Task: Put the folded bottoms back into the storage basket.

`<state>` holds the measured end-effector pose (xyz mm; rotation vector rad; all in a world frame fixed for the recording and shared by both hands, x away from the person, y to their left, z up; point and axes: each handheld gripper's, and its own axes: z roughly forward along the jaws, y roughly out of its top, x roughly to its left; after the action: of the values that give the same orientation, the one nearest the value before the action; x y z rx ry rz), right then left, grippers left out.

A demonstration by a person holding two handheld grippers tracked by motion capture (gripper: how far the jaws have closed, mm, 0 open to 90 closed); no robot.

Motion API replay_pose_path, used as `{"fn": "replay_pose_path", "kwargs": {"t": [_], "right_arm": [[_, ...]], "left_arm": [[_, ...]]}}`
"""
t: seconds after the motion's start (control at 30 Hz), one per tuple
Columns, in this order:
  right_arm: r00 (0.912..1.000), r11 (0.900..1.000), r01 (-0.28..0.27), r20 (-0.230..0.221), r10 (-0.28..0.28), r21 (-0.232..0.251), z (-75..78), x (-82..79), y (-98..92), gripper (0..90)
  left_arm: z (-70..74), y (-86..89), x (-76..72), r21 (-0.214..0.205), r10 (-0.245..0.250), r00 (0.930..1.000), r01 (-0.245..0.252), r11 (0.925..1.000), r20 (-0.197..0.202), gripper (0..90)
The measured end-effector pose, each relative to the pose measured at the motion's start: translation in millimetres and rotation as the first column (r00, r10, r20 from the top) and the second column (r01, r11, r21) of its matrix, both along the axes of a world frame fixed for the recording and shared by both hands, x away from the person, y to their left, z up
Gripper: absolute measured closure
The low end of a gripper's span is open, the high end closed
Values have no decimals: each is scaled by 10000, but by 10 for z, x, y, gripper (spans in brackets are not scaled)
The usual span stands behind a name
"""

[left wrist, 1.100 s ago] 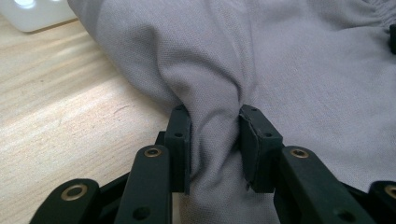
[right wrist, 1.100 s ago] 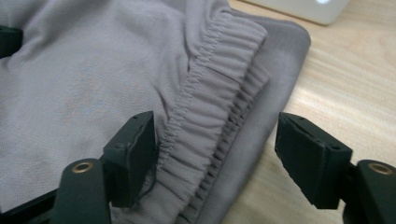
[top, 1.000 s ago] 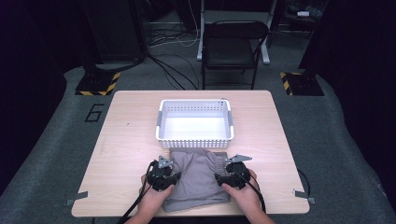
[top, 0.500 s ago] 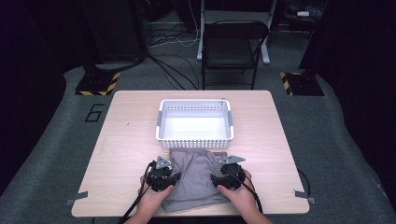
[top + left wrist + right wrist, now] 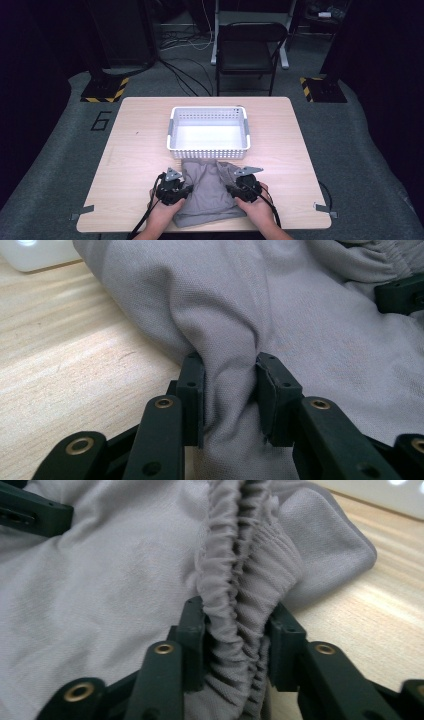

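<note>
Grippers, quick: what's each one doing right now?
Left gripper: shut on a fold of the grey garment.
Right gripper: shut on the garment's gathered elastic band.

I have drawn both my hands back toward my edge of the pale wooden table; my left gripper and my right gripper now sit lower on the crumpled grey fabric garment, each pinching a fold of it; the cloth between them has bunched and narrowed.
</note>
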<state>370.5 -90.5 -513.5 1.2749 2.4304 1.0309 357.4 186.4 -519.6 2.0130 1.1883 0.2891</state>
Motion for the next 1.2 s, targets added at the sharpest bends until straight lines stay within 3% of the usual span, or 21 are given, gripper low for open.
{"fn": "replay_pose_path", "kwargs": {"t": [0.07, 0.13, 0.23, 0.5, 0.8, 1.03, 1.2], "right_arm": [[9999, 9999, 23, -106, -21, 121, 0, 5, 3, 692], [9996, 9998, 50, -270, -45, 214, 3, 8, -5, 704], [9998, 9996, -155, -97, 157, 233, 10, 26, -13, 718], [9994, 9988, -307, 180, 300, 391, 106, -23, 2, 750], [9991, 9960, -310, 304, 285, 839, 228, -88, -16, 761], [9979, 9946, -300, 597, 241, 996, 317, -110, -50, 782], [9987, 9929, -209, 493, 152, 1175, 329, -103, -76, 782]], "left_arm": [[3, 9, 8, -20, -4, 10000, 4, 10000, -33, 675], [-1, 8, 10, -298, 146, 9998, -151, 9994, -168, 682], [10, 35, 12, -488, 147, 9993, -163, 9987, -334, 701], [64, 53, 8, -767, 72, 9995, -94, 9970, -294, 758], [206, 51, -31, -559, -219, 9995, 231, 9982, 212, 773], [308, 111, -46, -697, -2, 9992, 30, 9976, 408, 774], [310, 115, -53, -720, 51, 9991, -20, 9974, 419, 774]]}}
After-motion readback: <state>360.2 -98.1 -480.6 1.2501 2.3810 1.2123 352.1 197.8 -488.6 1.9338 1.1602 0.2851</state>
